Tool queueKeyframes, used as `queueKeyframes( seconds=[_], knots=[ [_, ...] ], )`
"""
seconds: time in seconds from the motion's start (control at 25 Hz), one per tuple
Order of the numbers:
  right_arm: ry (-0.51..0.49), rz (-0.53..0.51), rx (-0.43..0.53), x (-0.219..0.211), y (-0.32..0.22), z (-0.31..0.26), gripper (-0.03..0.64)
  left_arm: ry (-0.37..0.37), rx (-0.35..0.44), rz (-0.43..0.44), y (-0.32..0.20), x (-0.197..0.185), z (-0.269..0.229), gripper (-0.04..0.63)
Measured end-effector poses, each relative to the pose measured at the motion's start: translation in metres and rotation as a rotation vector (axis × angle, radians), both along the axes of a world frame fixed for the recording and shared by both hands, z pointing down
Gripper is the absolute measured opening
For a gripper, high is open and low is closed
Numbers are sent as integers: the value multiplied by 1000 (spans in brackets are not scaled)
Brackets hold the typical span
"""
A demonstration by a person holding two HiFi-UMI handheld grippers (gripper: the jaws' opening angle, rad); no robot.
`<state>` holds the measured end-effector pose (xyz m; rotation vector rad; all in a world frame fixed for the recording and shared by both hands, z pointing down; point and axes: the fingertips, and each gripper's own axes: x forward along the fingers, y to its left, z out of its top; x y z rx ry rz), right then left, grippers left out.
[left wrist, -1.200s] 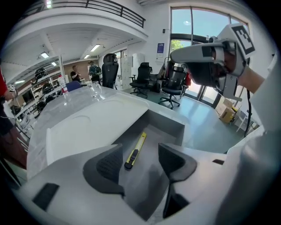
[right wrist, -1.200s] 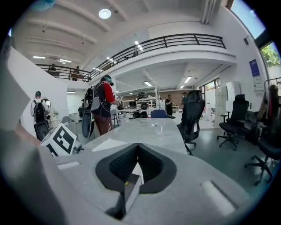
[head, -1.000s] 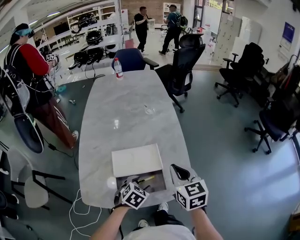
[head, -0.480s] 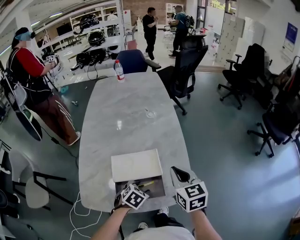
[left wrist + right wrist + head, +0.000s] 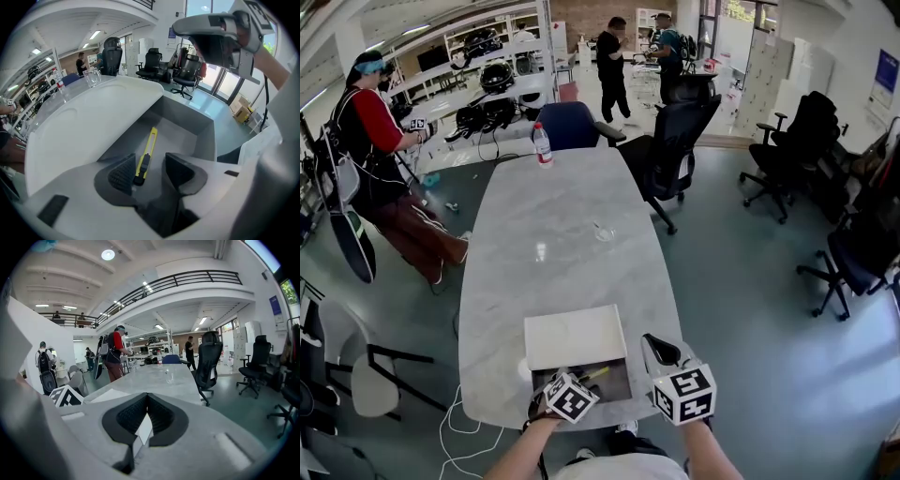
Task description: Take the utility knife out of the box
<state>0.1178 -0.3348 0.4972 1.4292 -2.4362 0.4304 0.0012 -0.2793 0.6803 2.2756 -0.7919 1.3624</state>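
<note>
Fingers of left gripper (image 5: 151, 168) closing, utility knife (image 5: 148, 146) between them, clearest in its view; right gripper (image 5: 146, 414) fingers pressed together.

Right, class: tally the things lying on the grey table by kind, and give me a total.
Utility knife: 1
Box: 1
Box lid: 1
Water bottle: 1
Clear glass: 1
Total: 5

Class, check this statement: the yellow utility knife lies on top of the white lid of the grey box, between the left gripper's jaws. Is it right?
No. The yellow utility knife lies inside the open grey box, on its floor, not on the white lid, as the left gripper view shows. It is between the closing jaws of the left gripper.
</note>
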Motion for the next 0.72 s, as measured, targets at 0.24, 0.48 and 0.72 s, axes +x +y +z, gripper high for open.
queueKeyframes(
  seconds=[0.24, 0.48, 0.72],
  knots=[
    [-2, 6, 3, -2, -1, -2, 5, 6, 4, 31, 1, 4, -3, 192],
    [0, 8, 7, -5, 1, -3, 5, -4, 0, 63, 3, 4, -2, 167],
    [5, 15, 3, -4, 4, -3, 5, -5, 8, 96, 3, 8, -3, 126]
  ],
)
